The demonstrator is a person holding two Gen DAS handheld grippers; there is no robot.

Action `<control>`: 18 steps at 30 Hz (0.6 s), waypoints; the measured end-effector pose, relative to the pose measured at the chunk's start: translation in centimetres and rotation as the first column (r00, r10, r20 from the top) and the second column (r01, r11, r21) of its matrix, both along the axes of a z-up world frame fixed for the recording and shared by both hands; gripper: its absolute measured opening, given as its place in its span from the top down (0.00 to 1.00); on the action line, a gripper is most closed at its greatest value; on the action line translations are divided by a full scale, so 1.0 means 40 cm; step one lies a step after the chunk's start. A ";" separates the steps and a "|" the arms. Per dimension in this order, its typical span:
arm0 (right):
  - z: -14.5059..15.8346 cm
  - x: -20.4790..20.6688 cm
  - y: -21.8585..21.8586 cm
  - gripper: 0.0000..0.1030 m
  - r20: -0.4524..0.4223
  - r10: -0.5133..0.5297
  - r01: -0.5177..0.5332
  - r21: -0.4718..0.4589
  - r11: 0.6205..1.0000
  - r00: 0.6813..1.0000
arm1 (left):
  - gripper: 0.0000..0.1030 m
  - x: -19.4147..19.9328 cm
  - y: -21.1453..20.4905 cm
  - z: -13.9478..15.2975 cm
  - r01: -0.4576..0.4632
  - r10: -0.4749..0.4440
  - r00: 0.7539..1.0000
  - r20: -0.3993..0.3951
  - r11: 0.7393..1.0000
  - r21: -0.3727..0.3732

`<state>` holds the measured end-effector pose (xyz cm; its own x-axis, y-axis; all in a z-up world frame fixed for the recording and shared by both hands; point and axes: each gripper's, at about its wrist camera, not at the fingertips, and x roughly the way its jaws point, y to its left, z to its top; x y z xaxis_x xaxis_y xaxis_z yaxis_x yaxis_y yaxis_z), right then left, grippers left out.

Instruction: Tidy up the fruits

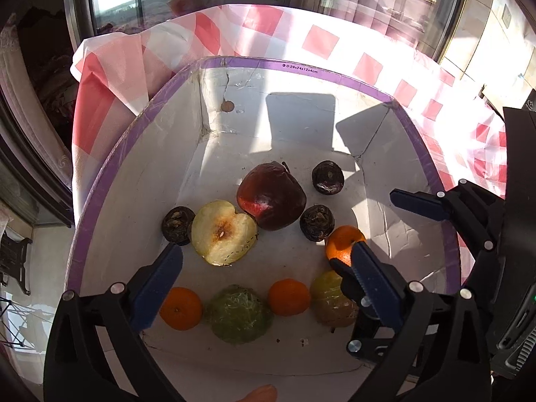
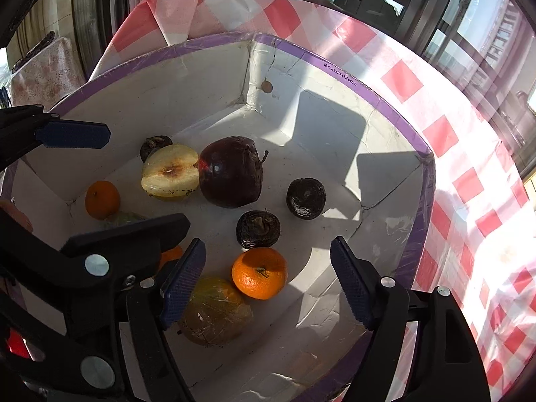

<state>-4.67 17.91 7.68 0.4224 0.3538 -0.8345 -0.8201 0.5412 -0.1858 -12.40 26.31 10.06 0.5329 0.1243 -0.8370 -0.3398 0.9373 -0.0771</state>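
A white box with a purple rim [image 1: 301, 67] [image 2: 335, 63] holds the fruit. Inside lie a dark red apple [image 1: 271, 196] [image 2: 231, 176], a cut half apple [image 1: 222, 232] [image 2: 171, 172], three dark brown round fruits [image 1: 327, 177] [image 1: 316, 222] [image 1: 177, 221], three oranges [image 1: 181, 308] [image 1: 288, 296] [image 2: 259, 273], a green fruit [image 1: 238, 313] and a yellow-brown fruit [image 2: 214, 311]. My left gripper [image 1: 264, 288] is open and empty above the near fruits. My right gripper [image 2: 268, 284] is open and empty, its fingers either side of an orange.
The box sits on a red-and-white checked tablecloth [image 1: 321, 40] [image 2: 469, 184]. Windows stand behind the table. The right gripper's finger [image 1: 418, 201] shows at the right of the left wrist view.
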 end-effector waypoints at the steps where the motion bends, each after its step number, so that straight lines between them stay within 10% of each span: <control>1: 0.001 -0.003 -0.001 0.24 -0.008 0.003 -0.003 0.004 1.000 1.000 | 0.02 0.002 0.000 -0.002 -0.009 0.009 1.000 -0.017 1.000 0.012; 18: -0.003 -0.016 -0.013 0.20 -0.024 0.007 -0.007 0.005 1.000 1.000 | 0.02 -0.005 0.040 -0.025 -0.048 0.048 0.994 -0.095 0.999 -0.003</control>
